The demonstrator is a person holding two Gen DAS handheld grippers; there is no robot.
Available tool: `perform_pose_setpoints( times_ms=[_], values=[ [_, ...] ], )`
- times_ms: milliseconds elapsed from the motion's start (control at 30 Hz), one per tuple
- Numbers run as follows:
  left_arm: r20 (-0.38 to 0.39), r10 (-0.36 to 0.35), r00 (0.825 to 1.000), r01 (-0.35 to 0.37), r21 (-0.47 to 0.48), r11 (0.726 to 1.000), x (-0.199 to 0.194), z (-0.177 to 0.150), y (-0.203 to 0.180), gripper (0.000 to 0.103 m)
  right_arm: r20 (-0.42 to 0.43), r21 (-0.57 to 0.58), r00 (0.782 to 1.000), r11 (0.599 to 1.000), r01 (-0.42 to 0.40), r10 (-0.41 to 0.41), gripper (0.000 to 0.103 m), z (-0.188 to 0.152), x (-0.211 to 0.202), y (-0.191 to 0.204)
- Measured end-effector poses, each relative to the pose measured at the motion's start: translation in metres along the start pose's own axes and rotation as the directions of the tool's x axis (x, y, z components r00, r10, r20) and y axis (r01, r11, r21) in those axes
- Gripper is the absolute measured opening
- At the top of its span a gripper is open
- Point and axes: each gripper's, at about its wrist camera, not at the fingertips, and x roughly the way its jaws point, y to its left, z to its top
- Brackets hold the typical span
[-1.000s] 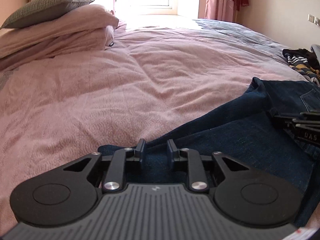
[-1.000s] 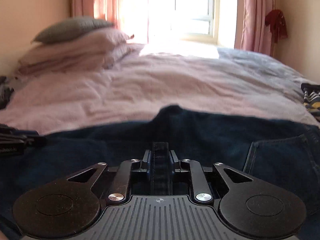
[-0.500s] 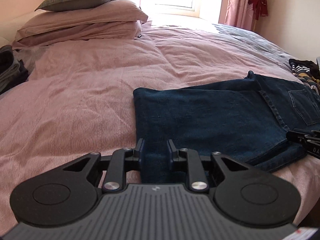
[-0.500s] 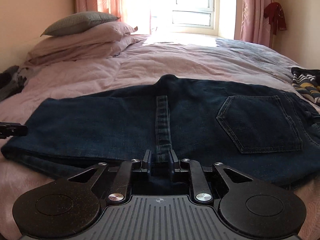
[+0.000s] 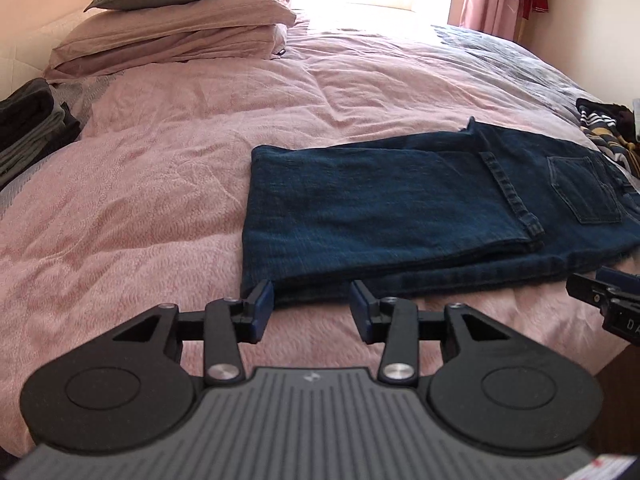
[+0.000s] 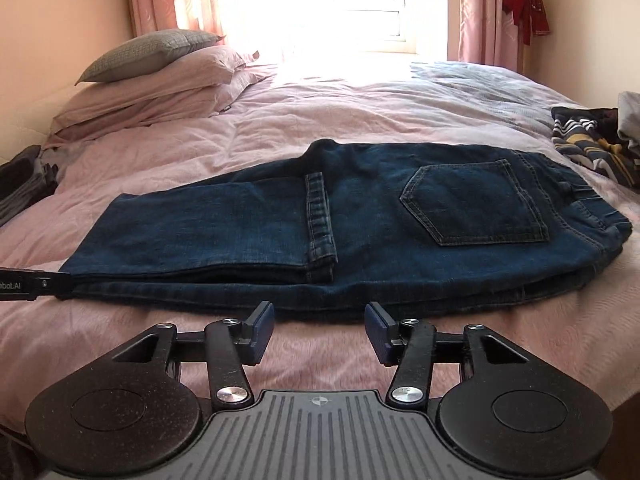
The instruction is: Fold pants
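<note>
You are facing a bedroom with a bright window (image 6: pixel 344 4), pink curtains (image 6: pixel 476 12) and a red cloth (image 6: pixel 526 8) hanging by the right wall. The bed (image 6: pixel 360 104) under its wrinkled pink cover fills both views. At its far left a grey pillow (image 6: pixel 148 54) sits on top of two pink pillows (image 6: pixel 160 88). Dark folded clothes (image 5: pixel 28 120) lie at the left edge of the bed, and a striped garment (image 6: pixel 592 144) lies at the right edge.

The jeans (image 6: pixel 320 224) lie flat on the near part of the bed, folded lengthwise, with the legs doubled back over the seat. The hems (image 6: pixel 320 220) end near the middle, just left of the back pocket (image 6: pixel 476 204). The waistband is at the right end and the fold at the left end.

Your left gripper (image 5: pixel 312 310) hangs just in front of the left corner of the jeans. Its fingers (image 5: pixel 260 308) have just been opening; they stand apart, with nothing between them but the pink cover and the near edge of the denim behind. Your right gripper (image 6: pixel 320 330) hangs in front of the middle of the near edge, clear of the cloth. Its fingers (image 6: pixel 380 332) have also just been opening and stand wide apart, empty. Each gripper's tip shows at the edge of the other's view, beside the jeans.
</note>
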Motion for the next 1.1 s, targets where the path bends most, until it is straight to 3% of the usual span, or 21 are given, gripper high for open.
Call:
perform_pose_setpoints(
  times_ms=[333, 867, 967, 1100],
  values=[
    [0.021, -0.001, 1.0, 0.0, 0.031, 1.0, -0.032, -0.016, -0.009, 0.044, 0.03, 0.021, 0.999, 1.0, -0.012, 0.012, 0.049, -0.003, -0.039, 0.002],
    [0.026, -0.017, 1.0, 0.015, 0.064, 0.998, -0.04, -0.021, -0.02, 0.045, 0.045, 0.064, 0.999, 0.998, 0.02, -0.022, 0.05, -0.007, -0.061, -0.019],
    [0.034, -0.066, 0.997, 0.065, 0.024, 0.998, -0.034, -0.023, -0.013, 0.045, 0.037, 0.086, 0.999, 0.996, 0.03, -0.033, 0.049, -0.009, -0.06, -0.027],
    [0.037, -0.181, 0.983, 0.185, -0.125, 0.975, -0.019, -0.025, 0.012, 0.045, 0.016, 0.12, 0.998, 0.991, 0.054, -0.057, 0.05, -0.014, -0.057, -0.043]
  ],
)
